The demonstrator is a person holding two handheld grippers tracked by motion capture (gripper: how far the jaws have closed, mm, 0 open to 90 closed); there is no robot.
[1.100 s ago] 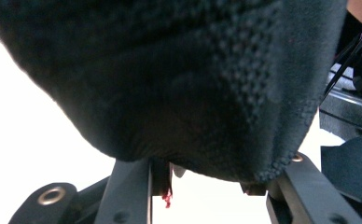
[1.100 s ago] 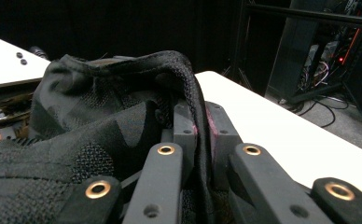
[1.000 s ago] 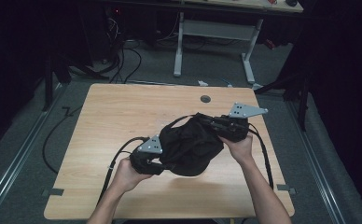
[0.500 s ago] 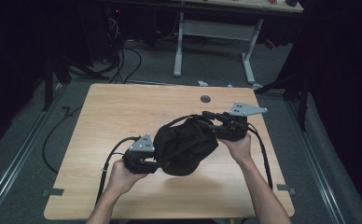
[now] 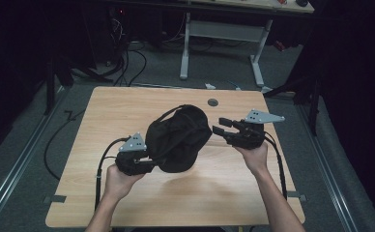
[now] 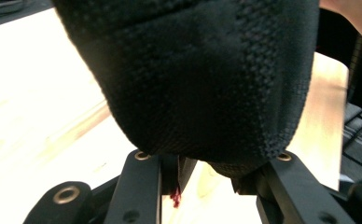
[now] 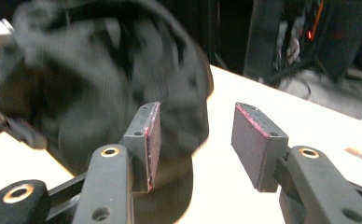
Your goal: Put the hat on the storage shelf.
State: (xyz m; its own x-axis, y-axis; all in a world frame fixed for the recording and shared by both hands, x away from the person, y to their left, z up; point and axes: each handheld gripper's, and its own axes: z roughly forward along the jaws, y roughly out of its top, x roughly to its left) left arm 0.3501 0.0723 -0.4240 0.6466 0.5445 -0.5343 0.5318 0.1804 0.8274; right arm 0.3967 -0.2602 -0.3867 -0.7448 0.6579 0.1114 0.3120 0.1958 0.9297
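Room: dark around the edges, grey carpet, a white-legged desk frame standing beyond the far edge, black cables trailing over the floor to the far left.
Surface: pale wooden top, with a small round grey plug set near its far edge.
Cap: a black woven cap sits near the middle of the surface, bunched up and lifted at its near-left side, its dome leaning toward the far right; a thin strap loops over its top. In the left gripper view the mesh cloth hangs just above the jaws.
Left tongs: the left tongs are at the near-left edge of the cap, clenched on its cloth; in the left gripper view the pads are pressed together over a fold of the cap's lower edge. A grey three-cornered plate rides on top, and a cable runs from it toward the near edge.
Right tongs: the right tongs are just to the right of the cap, apart from it, pointing at it. Their jaws have just been opening and stand released, with nothing between the pads in the right gripper view; the cap lies blurred beyond the left jaw.
Hands: the left hand and the right hand each come in from the near edge, gripping their tools.
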